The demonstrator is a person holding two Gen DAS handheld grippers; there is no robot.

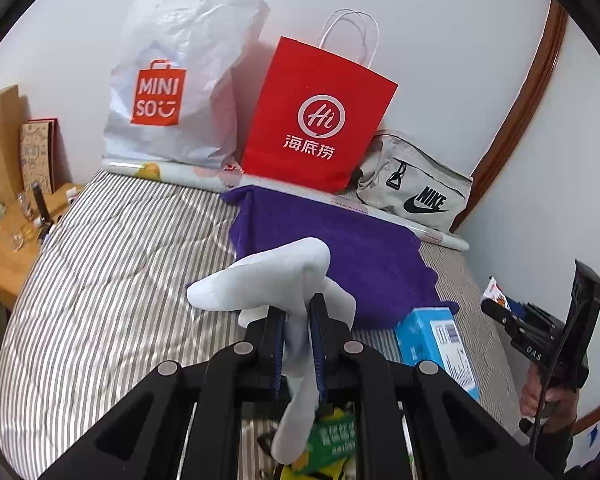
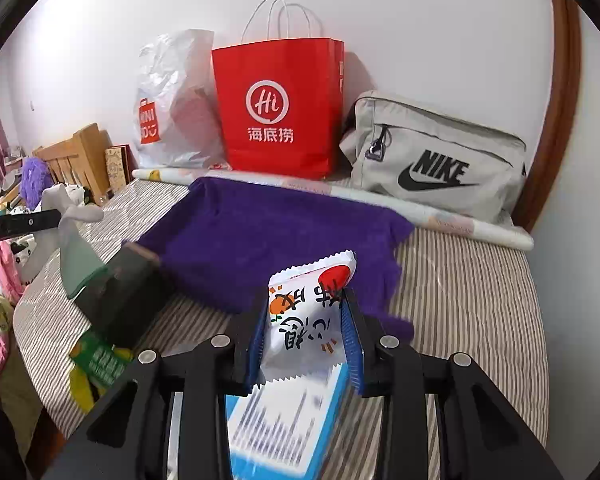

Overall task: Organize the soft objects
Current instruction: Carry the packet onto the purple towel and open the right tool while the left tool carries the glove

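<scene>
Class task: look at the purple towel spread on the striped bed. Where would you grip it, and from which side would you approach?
Grip the purple towel at its near right corner, coming from the bed's near edge. That corner lies loose and clear on the striped cover, while the far edge rides against the paper roll and bags.

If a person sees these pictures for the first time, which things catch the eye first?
The red paper bag against the wall, between a white Miniso bag and a grey Nike bag. Before them, a purple towel lies on the striped bed. The left gripper holds a white sock; the right gripper a snack packet.
</scene>
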